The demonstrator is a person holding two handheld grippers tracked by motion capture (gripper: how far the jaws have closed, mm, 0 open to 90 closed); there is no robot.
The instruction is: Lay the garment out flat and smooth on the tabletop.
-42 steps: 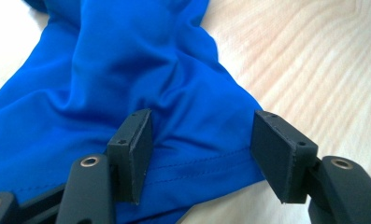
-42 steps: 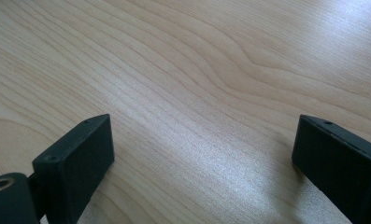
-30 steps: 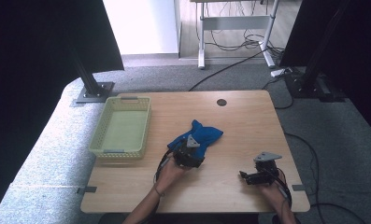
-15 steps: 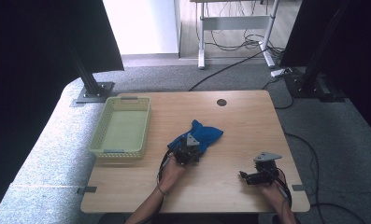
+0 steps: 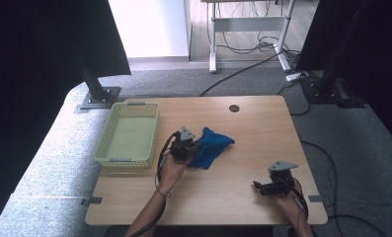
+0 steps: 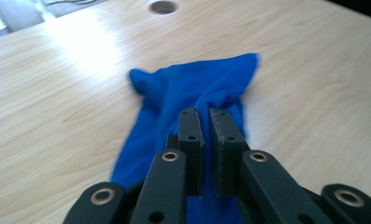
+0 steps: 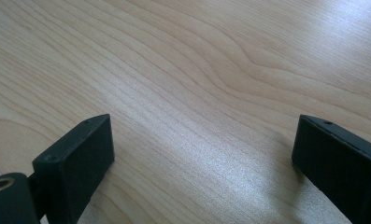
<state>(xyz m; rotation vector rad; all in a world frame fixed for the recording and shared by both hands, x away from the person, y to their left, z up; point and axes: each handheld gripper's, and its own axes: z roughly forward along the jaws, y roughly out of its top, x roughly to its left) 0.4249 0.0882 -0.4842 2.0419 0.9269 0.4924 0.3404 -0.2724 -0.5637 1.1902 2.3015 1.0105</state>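
I see my left gripper (image 5: pixel 192 146) sitting over the near end of the blue cloth (image 5: pixel 211 147), close to the middle of the wooden table (image 5: pixel 262 123). In the left gripper view, its two black fingers (image 6: pixel 191 140) are almost together, with just a thin slit between them. The blue cloth (image 6: pixel 192 98) lies under and in front of them, bunched up in soft folds. I cannot tell if a bit of cloth is pinched in that slit. The cloth lies just to the right of the yellow basket (image 5: pixel 129 134), not touching it. My right gripper (image 5: pixel 258 186) rests low near the front right corner of the table, well apart from the cloth. In the right gripper view, its fingers (image 7: pixel 82 149) are spread wide, with bare wood between them. They hold nothing.
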